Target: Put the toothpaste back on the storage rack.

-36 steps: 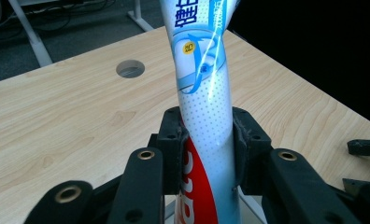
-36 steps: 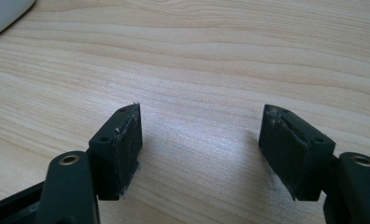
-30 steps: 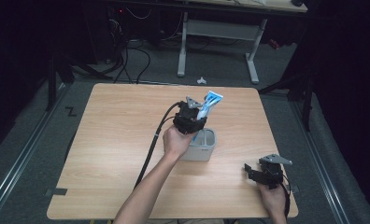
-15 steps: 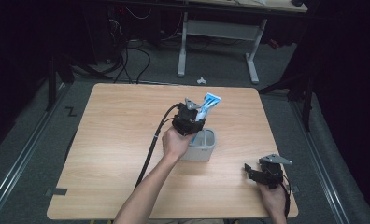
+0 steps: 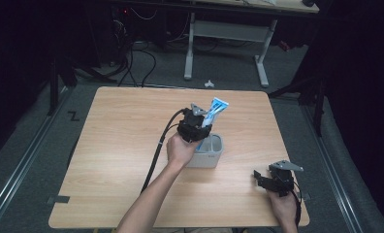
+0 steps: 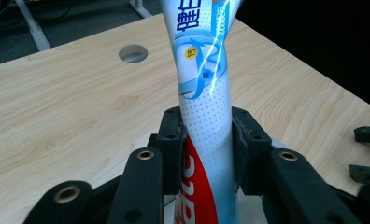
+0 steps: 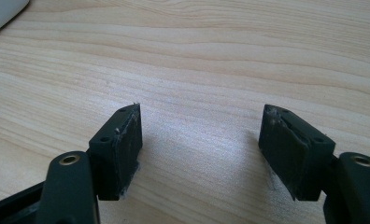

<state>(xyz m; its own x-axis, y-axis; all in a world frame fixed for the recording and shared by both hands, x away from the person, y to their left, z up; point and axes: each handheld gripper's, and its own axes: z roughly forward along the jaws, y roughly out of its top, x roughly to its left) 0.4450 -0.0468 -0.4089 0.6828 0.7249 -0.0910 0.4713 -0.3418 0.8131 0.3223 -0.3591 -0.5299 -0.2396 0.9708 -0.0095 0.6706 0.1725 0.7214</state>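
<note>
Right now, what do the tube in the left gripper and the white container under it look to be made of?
Toothpaste tube: soft glossy plastic laminate, judging by printed sheen and waist pinched between pads. White container: probably matte rigid plastic, uniform and seamless.

Both grippers: matte black bodies. Left gripper [image 5: 196, 127]: grey three-cornered plate on top, thick black cable trailing. Right gripper [image 5: 272, 180]: same plate, thinner cable. Fingers [image 7: 120, 144] blocky, dark pads frayed at edges; brass-ringed screw holes. Forearms bare, no sleeves.

A wooden table [image 5: 122, 145] stands before a white desk frame [image 5: 229, 34].
</note>
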